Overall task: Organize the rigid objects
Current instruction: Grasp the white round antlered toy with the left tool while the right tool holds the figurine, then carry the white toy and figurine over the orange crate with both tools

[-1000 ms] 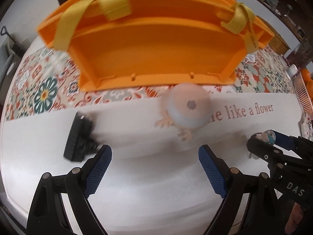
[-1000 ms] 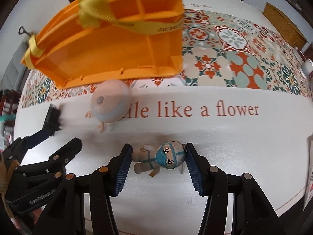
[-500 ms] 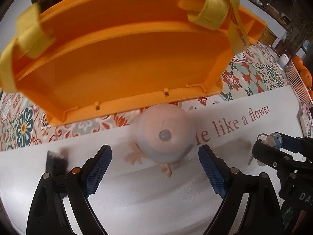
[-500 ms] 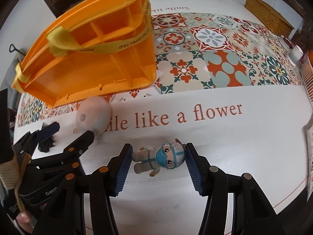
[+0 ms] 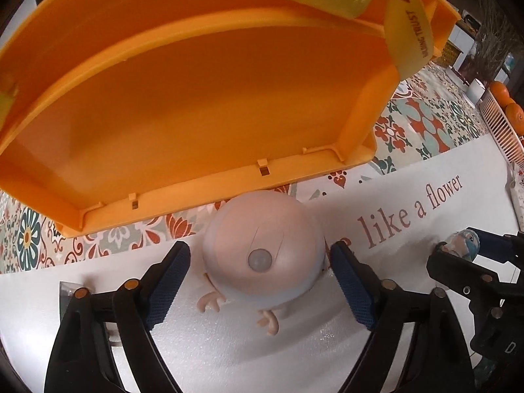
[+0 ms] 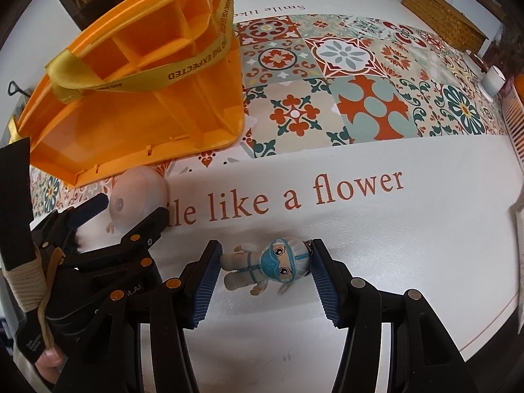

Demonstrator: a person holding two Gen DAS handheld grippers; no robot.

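We held the left gripper [image 5: 260, 283] spread wide around the round-headed figure [image 5: 262, 258], whose pale dome lay on the white band of the table [image 6: 409, 245] between the two blue pads; the right pad looked to be touching or almost touching the head, the left pad stood clear of it, so the jaws were released and nothing was gripped. The figure's small hands pointed back toward our left wrist camera, and its head lay just short of the near lip of the orange organizer tray [image 5: 196, 98], which sat tilted on the patterned tile strip of the tablecloth with a yellow strap [image 6: 183, 68] draped across its compartments. In the right wrist view the same round-headed figure lay at the left end of the red lettering [image 6: 308, 193], covering the start of the phrase. Our right gripper [image 6: 262, 281] was likewise open, its ribbed pads set on either side of the masked doll [image 6: 265, 265], which lay on its side on the white band near the table's front edge, head toward the right pad and feet toward the left; whether the pads quite touched it we could not tell. A woven basket [image 6: 439, 16] stood at the table's far right corner.
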